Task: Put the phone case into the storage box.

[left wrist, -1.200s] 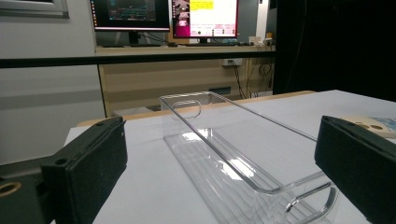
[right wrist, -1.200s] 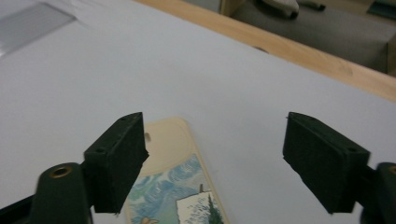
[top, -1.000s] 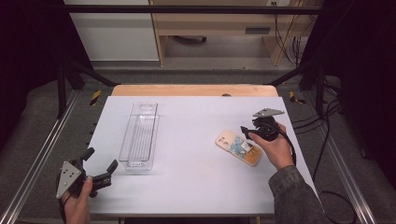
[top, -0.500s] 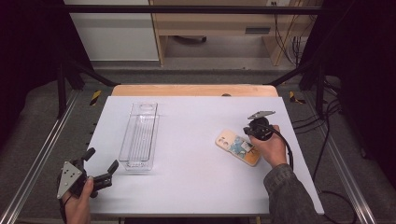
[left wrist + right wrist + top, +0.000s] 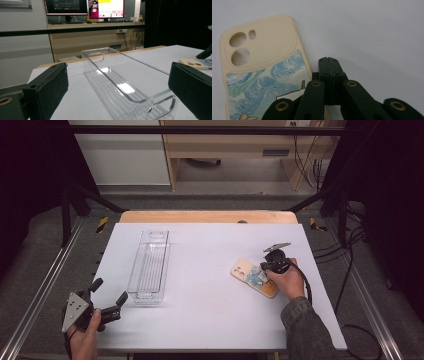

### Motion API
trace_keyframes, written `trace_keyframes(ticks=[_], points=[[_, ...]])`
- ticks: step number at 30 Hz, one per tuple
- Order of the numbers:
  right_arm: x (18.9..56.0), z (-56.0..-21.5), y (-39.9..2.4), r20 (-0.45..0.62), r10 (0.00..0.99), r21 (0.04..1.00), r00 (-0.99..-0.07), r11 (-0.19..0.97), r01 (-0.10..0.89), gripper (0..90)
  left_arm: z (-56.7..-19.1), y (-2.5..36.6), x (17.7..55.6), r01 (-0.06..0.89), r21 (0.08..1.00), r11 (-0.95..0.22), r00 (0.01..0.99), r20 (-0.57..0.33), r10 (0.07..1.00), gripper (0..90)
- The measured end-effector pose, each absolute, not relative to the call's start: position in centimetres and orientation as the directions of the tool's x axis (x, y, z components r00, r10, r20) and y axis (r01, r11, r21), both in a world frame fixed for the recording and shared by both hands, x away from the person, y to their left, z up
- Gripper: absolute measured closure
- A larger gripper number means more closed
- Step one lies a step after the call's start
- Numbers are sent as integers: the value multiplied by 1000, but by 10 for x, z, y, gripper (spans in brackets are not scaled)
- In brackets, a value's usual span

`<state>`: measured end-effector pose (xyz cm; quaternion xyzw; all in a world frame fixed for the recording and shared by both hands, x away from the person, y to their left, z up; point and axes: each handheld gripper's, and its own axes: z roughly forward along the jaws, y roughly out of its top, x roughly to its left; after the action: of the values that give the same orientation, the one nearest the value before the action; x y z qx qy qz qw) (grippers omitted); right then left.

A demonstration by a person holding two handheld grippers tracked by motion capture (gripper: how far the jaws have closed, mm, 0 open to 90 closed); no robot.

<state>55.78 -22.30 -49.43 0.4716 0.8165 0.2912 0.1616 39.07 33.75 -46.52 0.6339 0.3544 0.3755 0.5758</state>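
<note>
A cream phone case (image 5: 248,273) with a blue swirl painting lies flat on the right half of the white table (image 5: 210,320). My right gripper (image 5: 266,269) is low over the case's near-right edge. In the right gripper view its jaws are shut, pads (image 5: 328,60) pressed together with nothing between them, just off the edge of the phone case (image 5: 262,50). A long clear plastic tray (image 5: 149,265) stands empty left of centre. My left gripper (image 5: 109,291) rests open by the tray's near end, its jaws wide on either side of the tray (image 5: 120,75).
A wooden board (image 5: 207,216) runs along the table's far edge. Metal rails flank the table and cables (image 5: 345,250) trail at the right. Monitors (image 5: 106,8) stand on a desk beyond. The phone case (image 5: 193,63) shows at the far right of the left gripper view.
My right hand has sunk toward the table and come closer to the phone case. The left hand and the tray have not moved.
</note>
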Motion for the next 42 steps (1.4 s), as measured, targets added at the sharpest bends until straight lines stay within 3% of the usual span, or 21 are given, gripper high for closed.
trace_keyframes(ticks=[11, 24, 36, 42], points=[[548, -494, -208, 43, 814, 633, -579, 426, 646, 900, -465, 337, 390, 16, 996, -90, 468, 73, 881, 25], [511, -492, -184, 82, 754, 633, -652, 466, 619, 900, -464, 339, 389, 15, 996, -87, 464, 70, 883, 26], [483, -490, -133, 69, 637, 637, -768, 565, 525, 900, -464, 340, 389, 16, 996, -83, 464, 66, 883, 27], [479, -486, -125, 44, 636, 652, -771, 566, 505, 862, -463, 341, 388, 11, 997, -77, 462, 63, 885, 27]])
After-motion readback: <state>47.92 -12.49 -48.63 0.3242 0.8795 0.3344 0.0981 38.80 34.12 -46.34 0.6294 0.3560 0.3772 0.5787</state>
